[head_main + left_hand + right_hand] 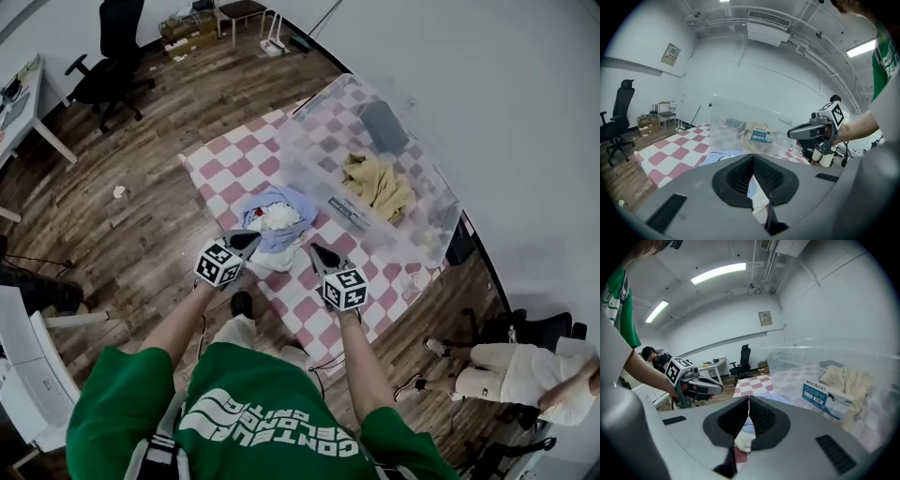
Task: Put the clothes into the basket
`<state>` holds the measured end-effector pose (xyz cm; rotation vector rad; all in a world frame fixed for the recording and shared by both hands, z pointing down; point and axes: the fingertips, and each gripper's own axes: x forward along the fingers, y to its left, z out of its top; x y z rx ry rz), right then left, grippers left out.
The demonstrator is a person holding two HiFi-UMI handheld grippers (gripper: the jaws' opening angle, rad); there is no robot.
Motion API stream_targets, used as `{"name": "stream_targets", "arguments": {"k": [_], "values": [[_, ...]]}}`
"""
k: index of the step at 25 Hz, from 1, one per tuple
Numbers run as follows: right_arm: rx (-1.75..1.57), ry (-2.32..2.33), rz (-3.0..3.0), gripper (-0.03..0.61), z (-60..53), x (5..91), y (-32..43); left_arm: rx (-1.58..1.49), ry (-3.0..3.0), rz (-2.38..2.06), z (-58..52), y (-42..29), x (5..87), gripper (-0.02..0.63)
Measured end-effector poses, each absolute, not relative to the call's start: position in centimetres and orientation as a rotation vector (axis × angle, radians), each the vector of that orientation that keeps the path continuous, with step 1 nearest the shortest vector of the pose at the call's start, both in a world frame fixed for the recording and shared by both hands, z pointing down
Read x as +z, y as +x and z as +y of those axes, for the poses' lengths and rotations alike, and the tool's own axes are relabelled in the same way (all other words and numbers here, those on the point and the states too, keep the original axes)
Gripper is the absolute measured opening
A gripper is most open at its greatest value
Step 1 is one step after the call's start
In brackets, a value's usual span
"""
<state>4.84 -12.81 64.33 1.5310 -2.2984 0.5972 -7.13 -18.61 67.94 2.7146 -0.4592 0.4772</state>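
Head view: left gripper (253, 237) and right gripper (313, 248), jaws closed and empty, flank the crumpled blue-and-white clothes pile (274, 217). This is judged the reach step; next they must open, grasp, and lift toward the clear plastic basket (298, 150).

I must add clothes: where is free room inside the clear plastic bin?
Free: the end of the clear plastic bin at the head view's left, beside the dark grey item and the tan crumpled cloth. Crowded: its middle, where that cloth lies.

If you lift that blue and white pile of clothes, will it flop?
Probably floppy: the crumpled blue and white pile of clothes lies in soft folds, so it should sag. Likely light, as the cloth looks thin. It seems to be several pieces, so one might slip back onto the red and white checkered mat.
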Motion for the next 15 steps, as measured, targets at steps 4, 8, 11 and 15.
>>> {"name": "stream_targets", "arguments": {"k": [4,8,11,15], "values": [[0.645,1.523,-2.242,0.011,-13.7,67.1,4.2,0.506,2.695,-0.408,-19.8,-7.6,70.2,0.003],[0.674,1.502,-2.202,0.011,-14.6,69.2,3.9,0.535,2.687,-0.364,-21.0,-7.6,71.9,0.003],[0.687,1.486,-2.169,0.02,-15.3,70.8,4.0,0.555,2.67,-0.332,-22.0,-7.6,73.0,0.003],[0.715,1.457,-2.143,0.118,-16.4,72.8,4.2,0.605,2.663,-0.29,-23.3,-7.4,74.6,0.006]]}}
